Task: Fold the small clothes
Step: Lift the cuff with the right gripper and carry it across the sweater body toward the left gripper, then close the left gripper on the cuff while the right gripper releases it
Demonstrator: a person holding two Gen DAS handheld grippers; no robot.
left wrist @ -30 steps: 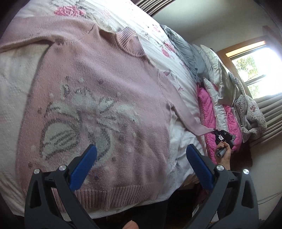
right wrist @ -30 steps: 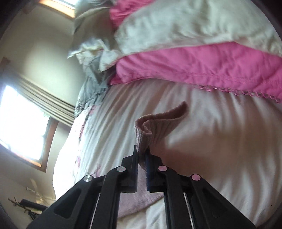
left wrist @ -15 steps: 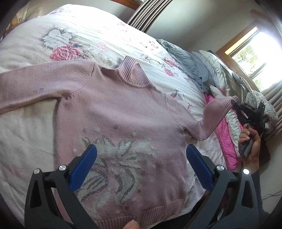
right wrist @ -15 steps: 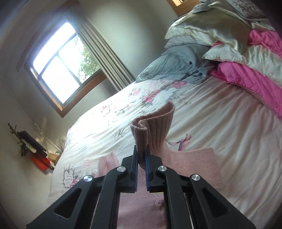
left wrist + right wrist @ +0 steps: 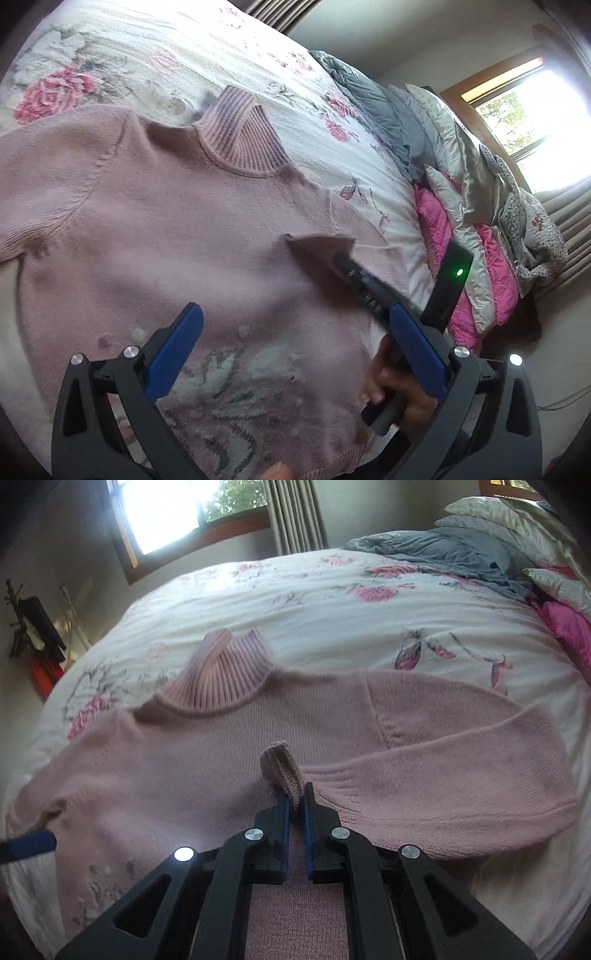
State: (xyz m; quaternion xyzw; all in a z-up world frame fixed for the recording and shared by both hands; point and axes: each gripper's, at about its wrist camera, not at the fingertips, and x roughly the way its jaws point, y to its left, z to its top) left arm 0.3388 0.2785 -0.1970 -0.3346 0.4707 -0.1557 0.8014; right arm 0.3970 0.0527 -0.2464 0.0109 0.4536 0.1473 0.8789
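The pink sweater (image 5: 184, 768) lies front-up and flat on the bed (image 5: 332, 602), its ribbed collar (image 5: 229, 668) toward the far side. What has just changed is its right sleeve (image 5: 461, 775): a second ago it was stretched out over the bed edge toward the pink quilt (image 5: 495, 266), half a second ago it was lifted in the air, and now it is doubled back over the chest, with the cuff (image 5: 282, 771) near the middle of the body. The right gripper (image 5: 295, 812) has its jaws closed on this cuff, which stands up between them. I judge that the first sleeve fold is almost finished and only the release is missing. The left gripper (image 5: 295, 354) hovers over the lower chest with its jaws wide apart and holds nothing; compared with before, its view is closer to the sweater. The left sleeve (image 5: 22, 236) seems not yet folded, though its end is outside both views.
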